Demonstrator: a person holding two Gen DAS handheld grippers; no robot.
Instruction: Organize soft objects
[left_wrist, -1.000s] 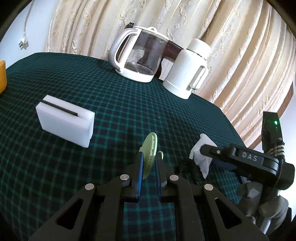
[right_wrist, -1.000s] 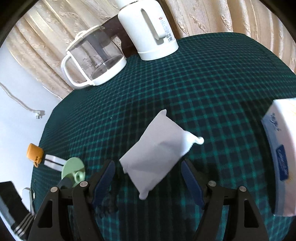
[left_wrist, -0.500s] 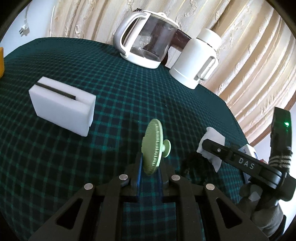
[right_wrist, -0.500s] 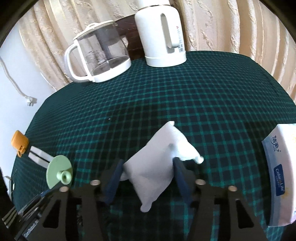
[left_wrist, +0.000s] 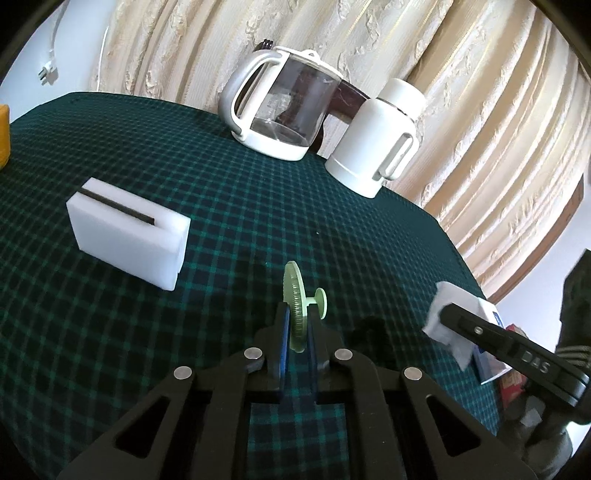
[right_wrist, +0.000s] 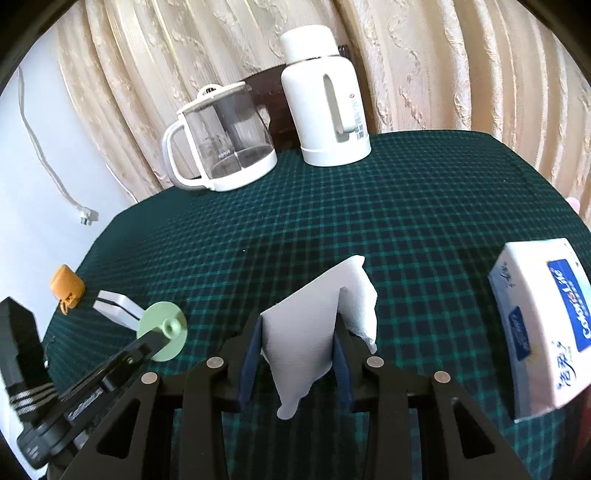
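Observation:
My left gripper (left_wrist: 297, 321) is shut on a pale green round disc (left_wrist: 295, 295) with a small knob, held on edge above the green checked tablecloth (left_wrist: 258, 221). A white foam block (left_wrist: 125, 229) with a dark slot on top stands ahead to its left. My right gripper (right_wrist: 299, 332) has a folded white tissue (right_wrist: 306, 325) between its blue pads. Its jaws are closing, the pads press the tissue's sides, and the tissue hangs clear of the cloth. In the right wrist view the green disc (right_wrist: 159, 325) and the left gripper (right_wrist: 147, 343) show at lower left.
A glass kettle (left_wrist: 280, 110) and a white thermos jug (left_wrist: 376, 147) stand at the table's far edge before a curtain. A blue-and-white tissue pack (right_wrist: 543, 332) lies at the right. An orange object (right_wrist: 66, 288) sits at the far left, by the foam block (right_wrist: 114, 306).
The right gripper's jaws have closed in from wide open onto the tissue and lifted it off the cloth. The left gripper has kept its hold on the green disc.

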